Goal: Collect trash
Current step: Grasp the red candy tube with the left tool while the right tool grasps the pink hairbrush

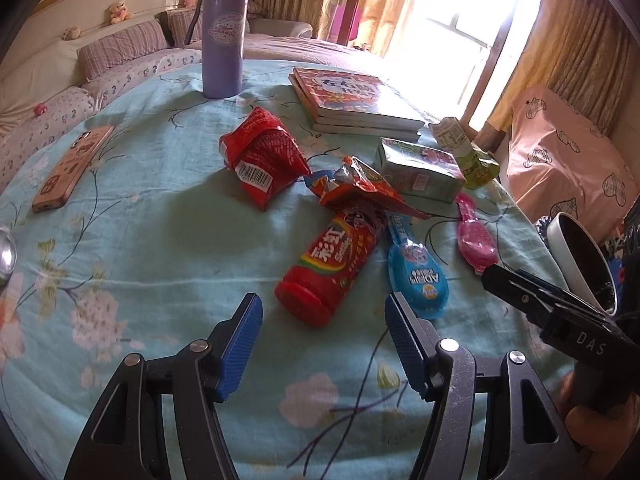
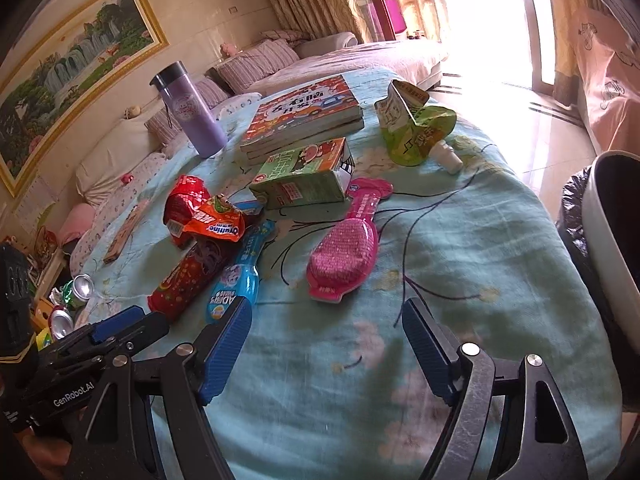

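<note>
Across the middle of both views the trash lies bunched on the counter's [image 1: 168,240] blue floral cloth, so you can take it piece by piece without reaching far. Your left gripper [image 1: 324,344] hangs at the lower centre of its frame, jaws released and empty, lined up just short of the red tube [image 1: 324,268] that lies on its side with its cap toward you; that looks like your first pick. Beside it is the blue wrapper [image 1: 416,276], and a crumpled orange packet [image 1: 360,192] rests on the tube's far end. Further back sit the red bag [image 1: 260,156], the green carton [image 1: 420,172] and a squashed green pouch [image 2: 416,128].

Your right gripper [image 2: 326,344], at the lower centre of its own frame, also stands spread with nothing between the jaws, aimed near the pink wrapper [image 2: 344,260]. The bin [image 2: 612,248], black-lined, waits at the right edge just off the counter, close to that hand for dropping.

Books [image 1: 352,100], bottle [image 1: 224,36] and phone [image 1: 72,168] stay back; they are likely not trash.
</note>
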`<state>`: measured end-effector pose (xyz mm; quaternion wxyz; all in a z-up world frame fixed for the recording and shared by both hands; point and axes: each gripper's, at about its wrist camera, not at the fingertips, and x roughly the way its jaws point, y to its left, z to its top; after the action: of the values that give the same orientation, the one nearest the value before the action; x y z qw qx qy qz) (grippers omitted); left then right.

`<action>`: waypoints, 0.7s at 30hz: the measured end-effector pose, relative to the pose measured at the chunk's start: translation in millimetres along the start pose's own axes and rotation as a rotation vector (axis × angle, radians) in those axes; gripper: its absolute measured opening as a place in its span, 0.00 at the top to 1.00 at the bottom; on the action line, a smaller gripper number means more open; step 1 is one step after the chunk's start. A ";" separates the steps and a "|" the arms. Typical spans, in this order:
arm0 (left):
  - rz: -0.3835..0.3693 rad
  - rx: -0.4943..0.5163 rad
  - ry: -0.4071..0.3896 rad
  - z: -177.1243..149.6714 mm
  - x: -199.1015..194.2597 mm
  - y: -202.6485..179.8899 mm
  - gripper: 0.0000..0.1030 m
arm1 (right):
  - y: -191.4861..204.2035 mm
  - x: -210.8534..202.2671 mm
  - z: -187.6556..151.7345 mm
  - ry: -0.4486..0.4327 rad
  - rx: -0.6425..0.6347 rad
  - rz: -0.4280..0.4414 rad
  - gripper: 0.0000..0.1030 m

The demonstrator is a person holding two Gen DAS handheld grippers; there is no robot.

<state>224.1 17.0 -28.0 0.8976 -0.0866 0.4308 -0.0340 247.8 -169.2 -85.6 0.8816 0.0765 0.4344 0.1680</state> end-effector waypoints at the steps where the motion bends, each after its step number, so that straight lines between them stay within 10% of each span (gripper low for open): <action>1: 0.003 0.005 0.001 3.0 3.7 -0.2 0.39 | -0.1 3.3 1.8 0.006 0.001 -0.001 0.25; 13: 0.013 0.044 0.028 16.1 39.5 -2.5 0.52 | 15.1 32.2 20.0 0.039 -0.098 -0.100 0.29; 17: 0.001 0.049 0.028 15.5 40.6 -3.5 0.56 | 16.6 33.4 20.1 0.037 -0.139 -0.148 0.53; 21: -0.029 0.026 0.028 12.7 35.7 -1.5 0.63 | 6.9 25.2 17.4 0.027 -0.110 -0.109 0.54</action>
<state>256.3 12.2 -47.4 0.8919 -0.0809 0.4416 -0.0538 274.2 -153.5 -91.6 0.8864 0.0020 0.4399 0.1442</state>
